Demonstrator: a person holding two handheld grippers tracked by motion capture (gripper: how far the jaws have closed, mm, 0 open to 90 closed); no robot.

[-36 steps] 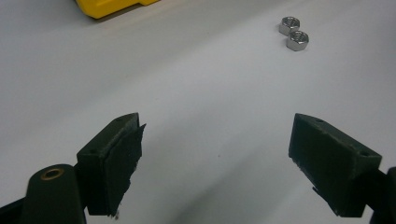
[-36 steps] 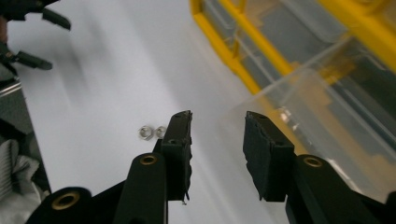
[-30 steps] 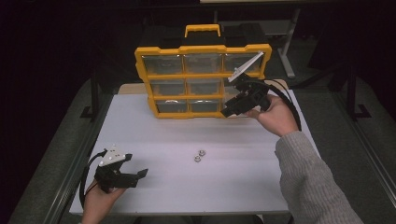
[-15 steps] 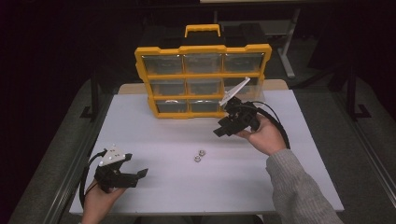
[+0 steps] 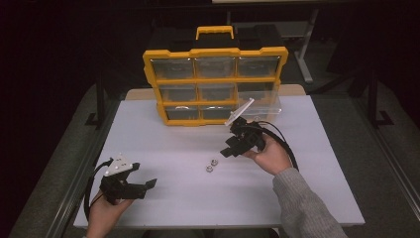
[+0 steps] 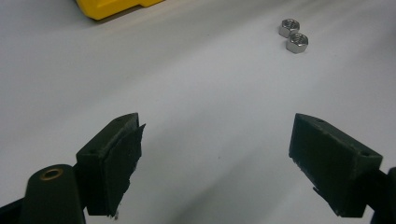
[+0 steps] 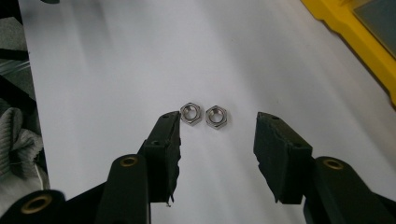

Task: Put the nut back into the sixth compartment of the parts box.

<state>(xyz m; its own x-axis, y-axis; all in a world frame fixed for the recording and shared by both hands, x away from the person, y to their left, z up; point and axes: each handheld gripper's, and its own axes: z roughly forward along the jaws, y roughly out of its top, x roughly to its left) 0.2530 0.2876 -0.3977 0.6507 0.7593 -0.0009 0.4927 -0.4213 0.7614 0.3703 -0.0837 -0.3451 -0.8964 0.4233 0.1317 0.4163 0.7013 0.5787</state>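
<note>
From the high view, a white table carries a yellow organiser case standing upright at its far edge, toward twelve o'clock, with a clear drawer pulled out at its lower right corner. Two steel nuts lie side by side near the middle of the table. The right gripper hangs at about two o'clock from the nuts, close to them and tipped down toward them, held in the person's right hand with a grey sleeve behind it. Its jaws have just been opening and nothing sits between them. The left gripper rests low at about eight o'clock from the nuts, well apart from them, jaws spread, with its grey three-cornered plate on top.

In the left gripper view, the two black jaws stand wide apart over bare table with nothing between them. The nuts lie far off at one o'clock, touching each other, and a corner of the yellow case shows at eleven o'clock.

In the right gripper view, the jaws are parted and empty, pointing down at the table. The nuts lie just beyond the tips toward twelve o'clock, one near the left jaw's tip. The case's yellow edge runs along at two o'clock.
</note>
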